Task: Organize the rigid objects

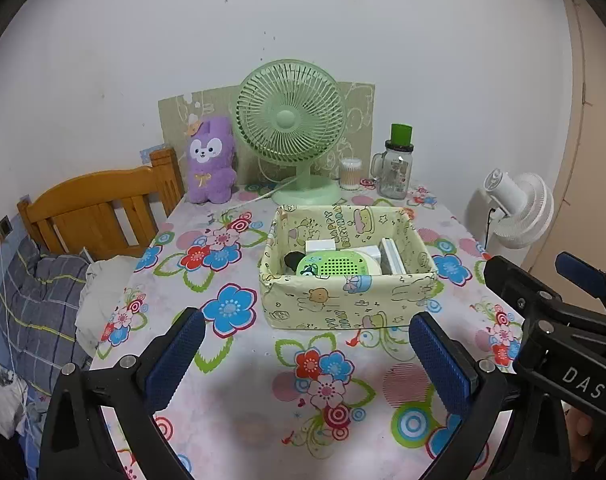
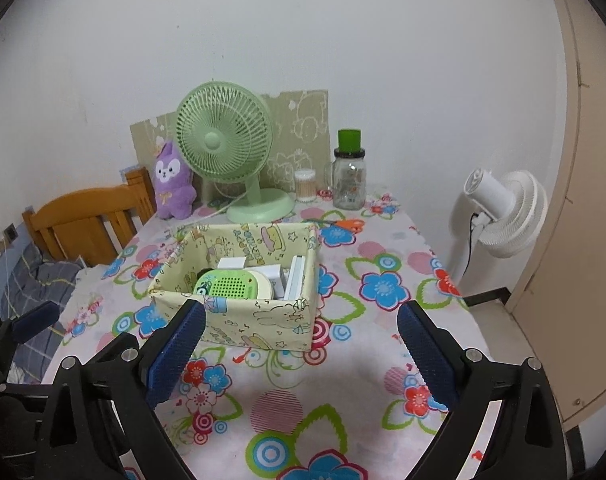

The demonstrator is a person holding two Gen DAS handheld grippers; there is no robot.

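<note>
A pale yellow cartoon-print fabric box (image 1: 327, 304) (image 2: 259, 320) stands mid-table. Inside lie a green perforated oval gadget (image 1: 337, 266) (image 2: 231, 288), white boxes (image 1: 321, 246) (image 2: 271, 274), a flat white item on edge (image 1: 393, 256) (image 2: 295, 278) and a small black thing (image 1: 291, 259). My left gripper (image 1: 307, 354) hovers open over the cloth just short of the box, nothing between its blue pads. My right gripper (image 2: 303, 344) is open too, its left pad overlapping the box's near wall in view. The right gripper's body (image 1: 563, 320) shows at the right of the left wrist view.
At the back of the flowered table (image 1: 263, 400) stand a green desk fan (image 1: 293, 128) (image 2: 227, 140), a purple plush (image 1: 211, 160) (image 2: 171, 180), a cotton-swab tub (image 1: 351, 174) and a glass jar with green lid (image 1: 397, 164) (image 2: 349, 172). A wooden headboard (image 1: 95, 208) and bedding lie left; a white fan (image 2: 503, 212) stands right.
</note>
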